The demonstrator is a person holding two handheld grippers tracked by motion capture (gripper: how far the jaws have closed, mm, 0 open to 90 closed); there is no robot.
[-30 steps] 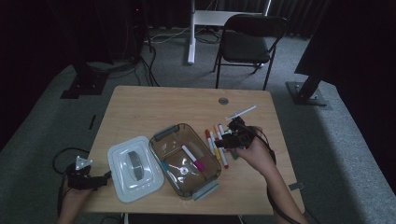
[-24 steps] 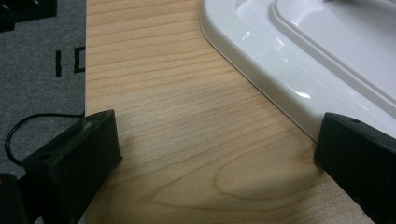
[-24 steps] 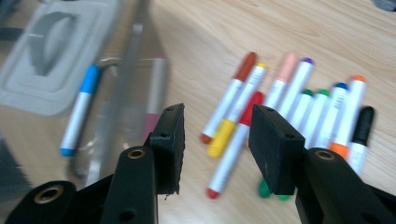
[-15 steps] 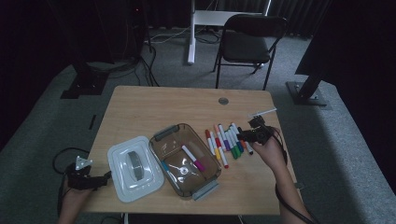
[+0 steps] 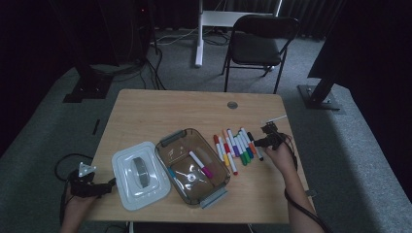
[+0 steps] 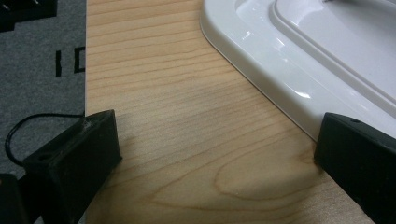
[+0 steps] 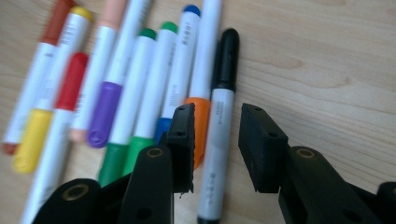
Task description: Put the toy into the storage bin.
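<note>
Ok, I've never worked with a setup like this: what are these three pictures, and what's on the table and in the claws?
A person holds a two-jaw claw in each hand. The high view looks down on the table; the other two ride on the claws. The left claw rests open beside the white lid, holding nothing. The right claw has just been closing, its jaws straddling the black marker at the end of the row of markers, with gaps on both sides, so nothing is gripped yet. A clear container holds a pink marker and a blue marker.
</note>
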